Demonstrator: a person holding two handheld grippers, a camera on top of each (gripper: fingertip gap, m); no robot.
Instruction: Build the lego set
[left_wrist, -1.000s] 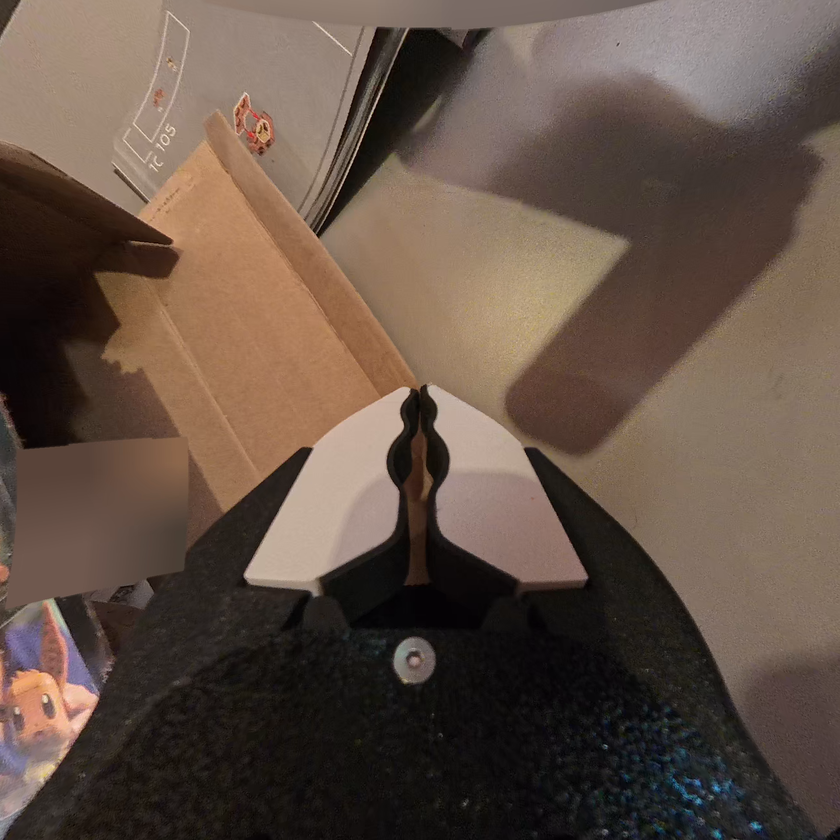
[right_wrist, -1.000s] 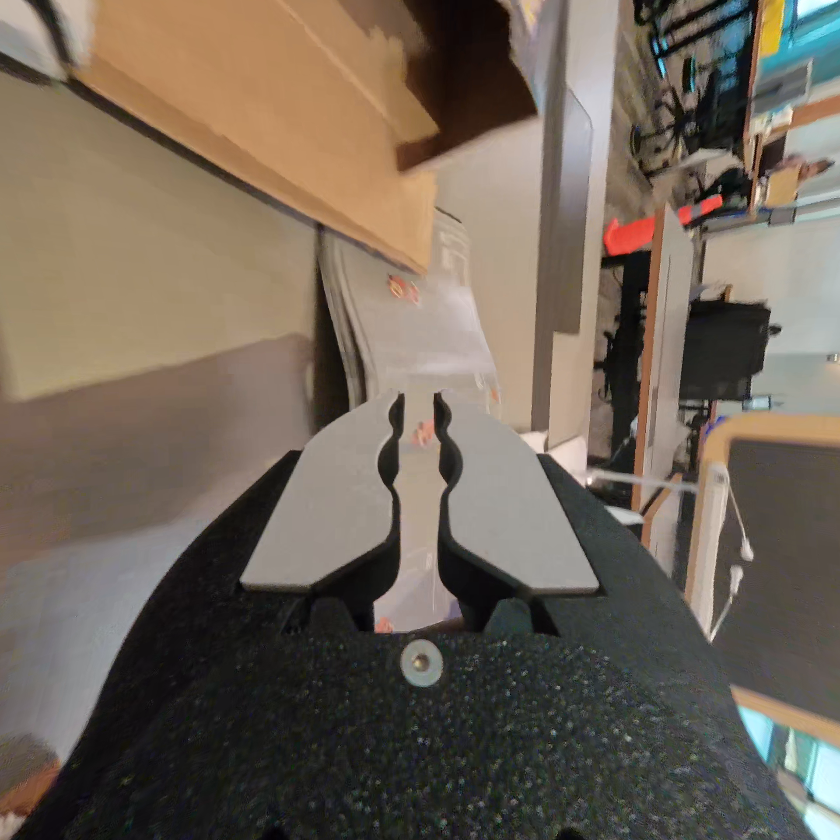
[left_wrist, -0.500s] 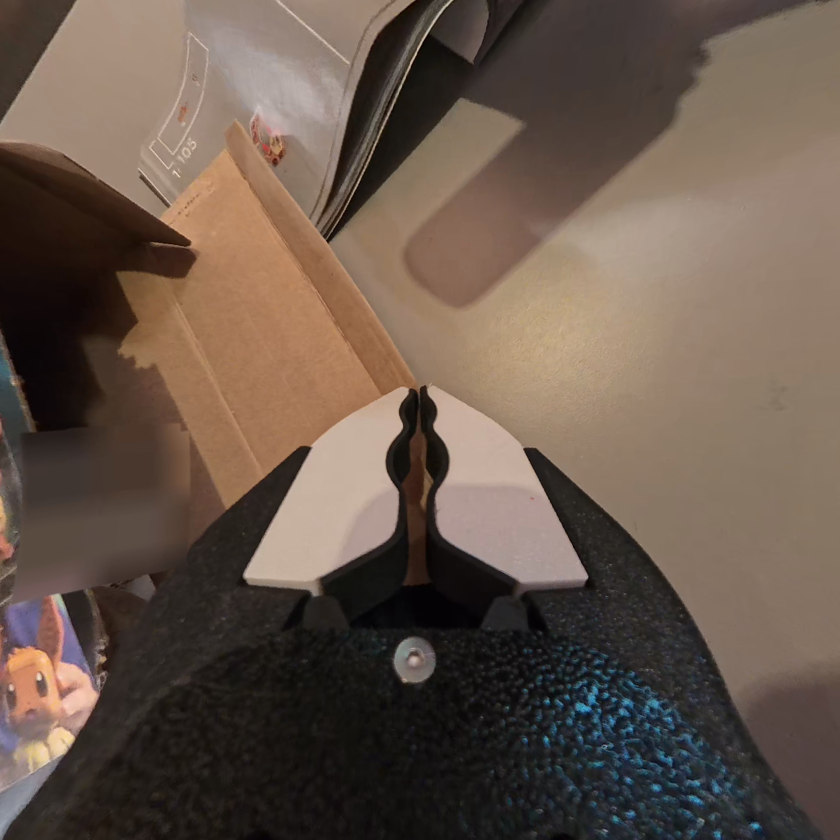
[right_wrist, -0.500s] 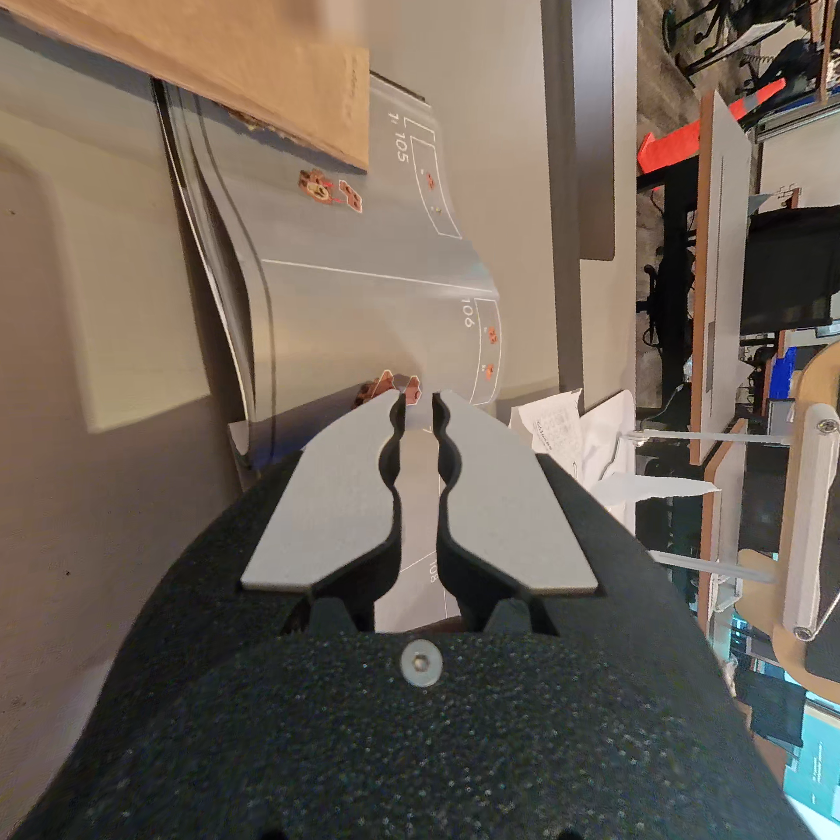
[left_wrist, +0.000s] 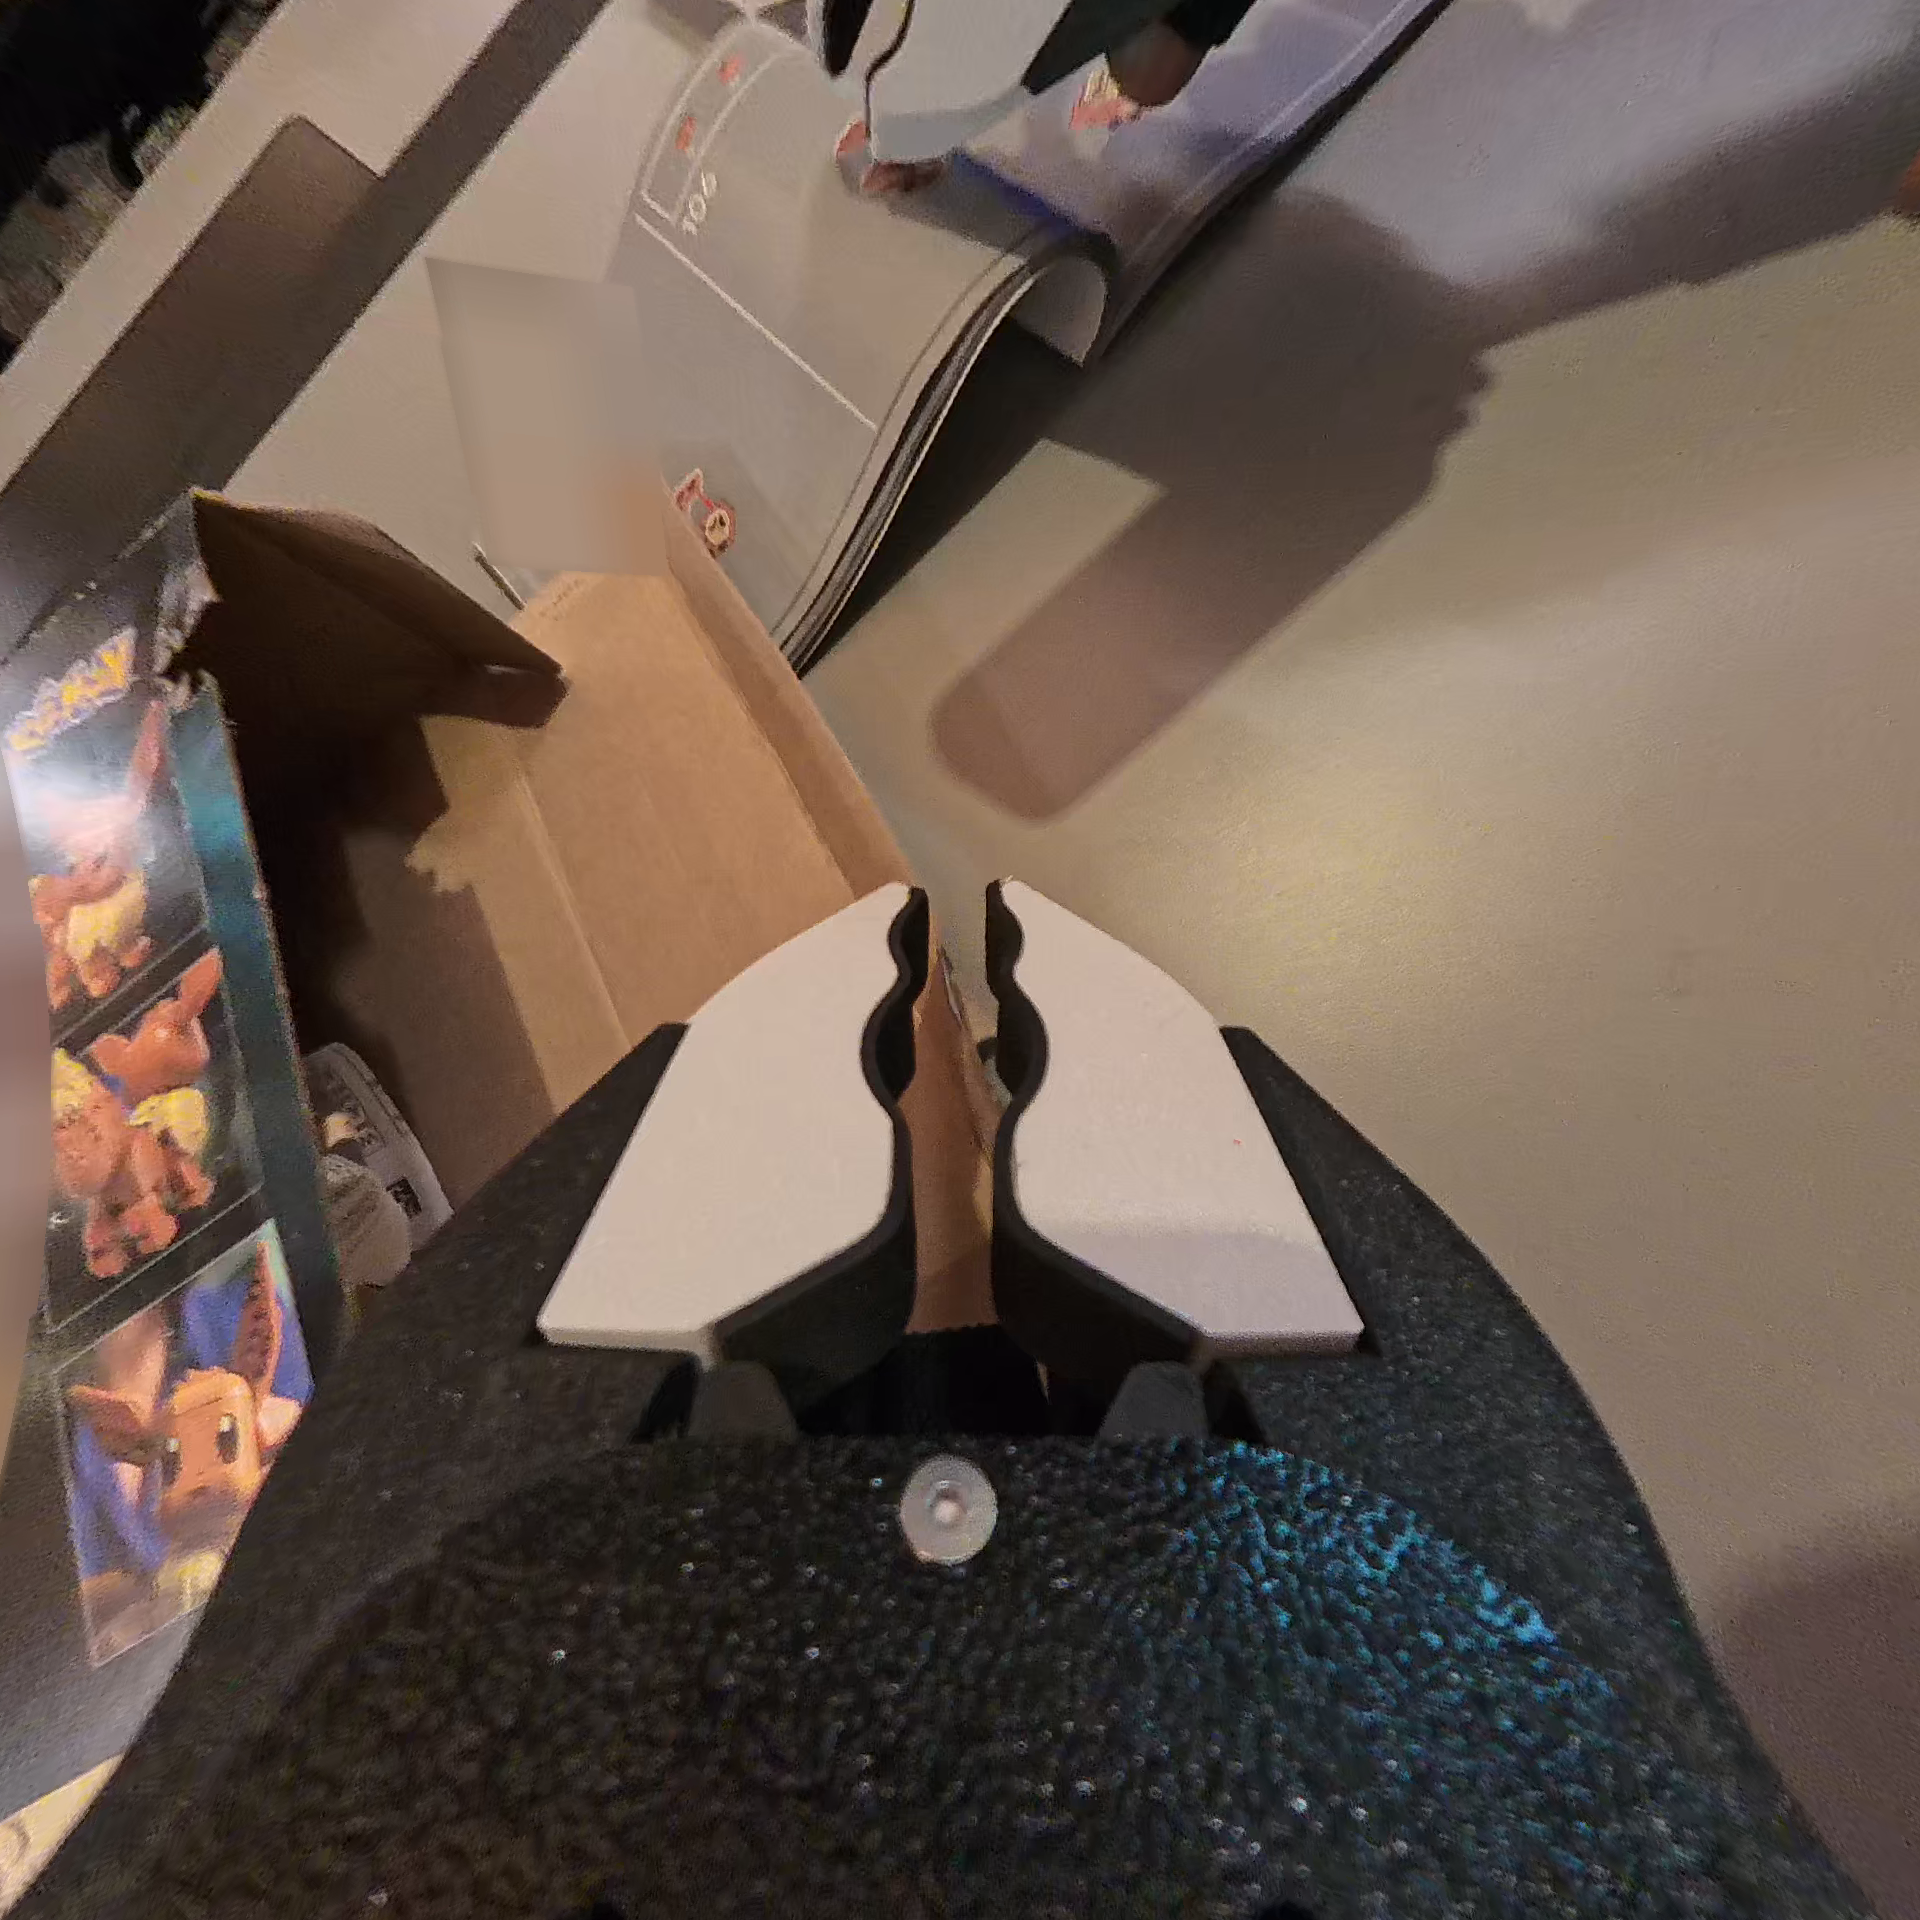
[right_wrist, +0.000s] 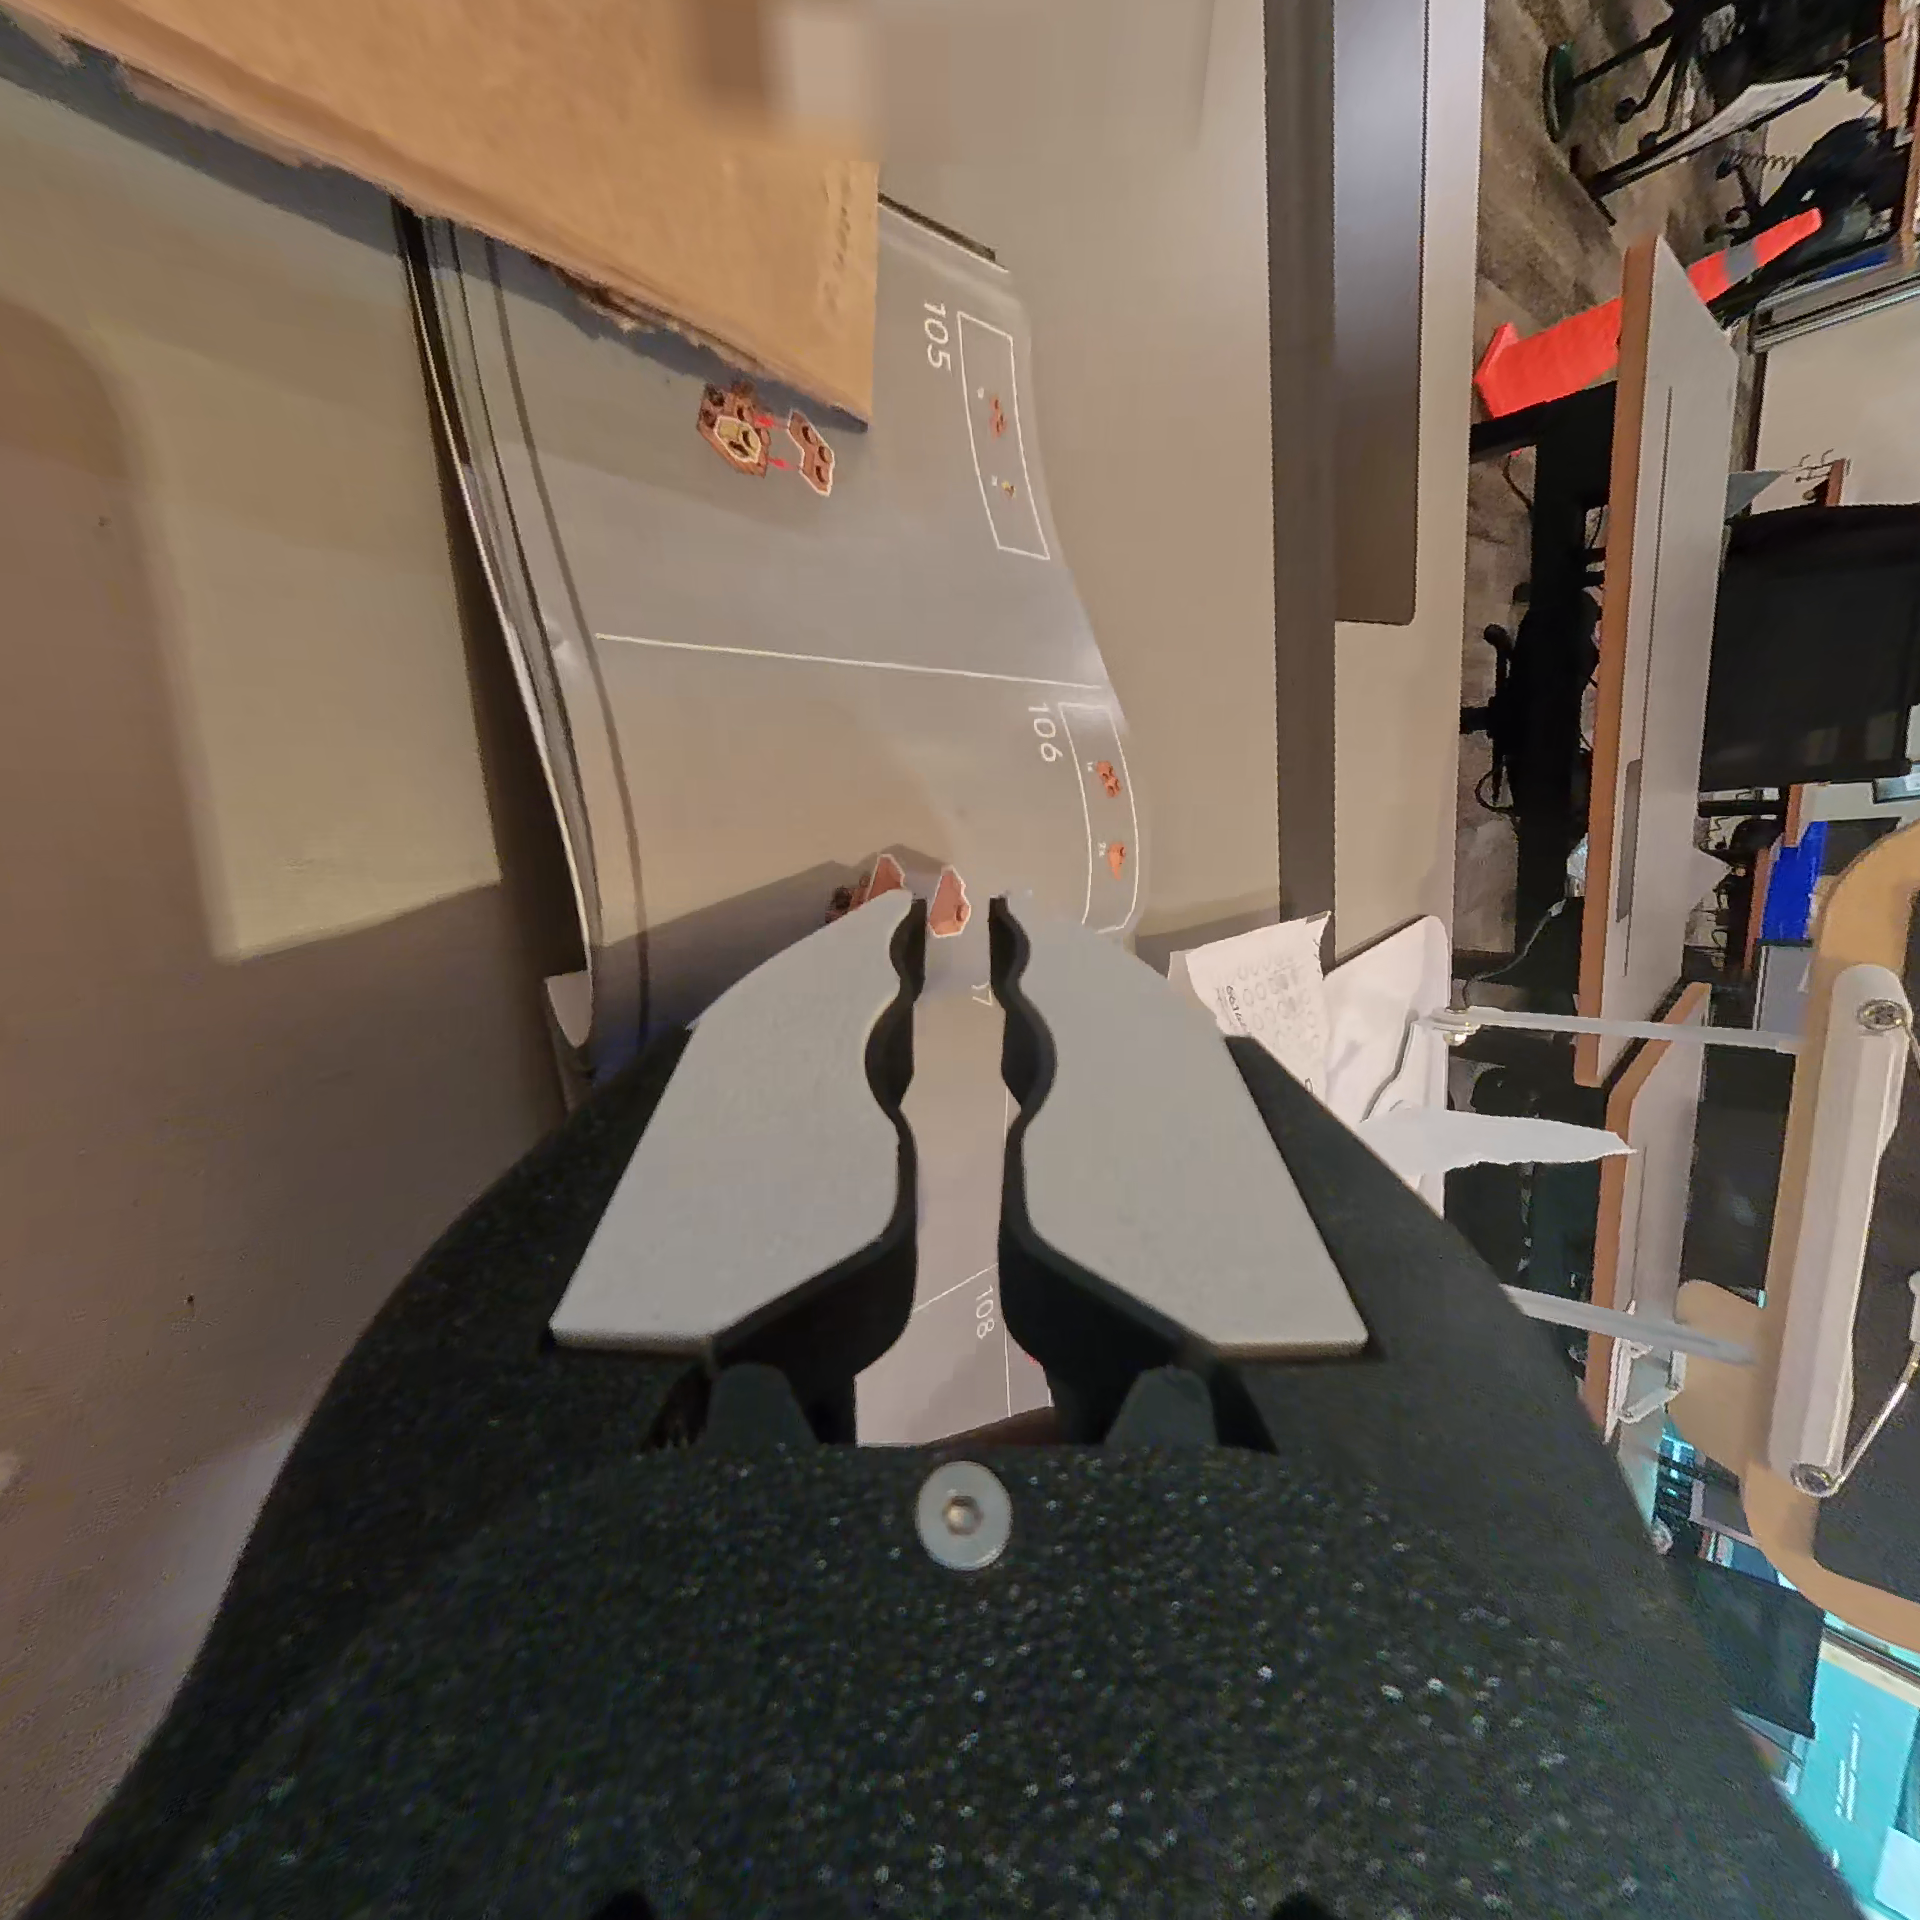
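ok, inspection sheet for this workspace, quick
Surface: pale tabletop, lit in patches, with shadows across it.
Work items: open brown cardboard box with a printed picture side; open grey instruction booklet beside it, its page curling up.
Clutter: crumpled white paper past the booklet.
Grippers: left gripper, jaws slightly apart, straddling the box flap's edge with a gap on one side. Right gripper, jaws slightly apart over the booklet page, which shows through the gap.
Cables: a thin wire on a wooden frame at the right edge.
Surroundings: office desks, dark monitor, red-orange object.
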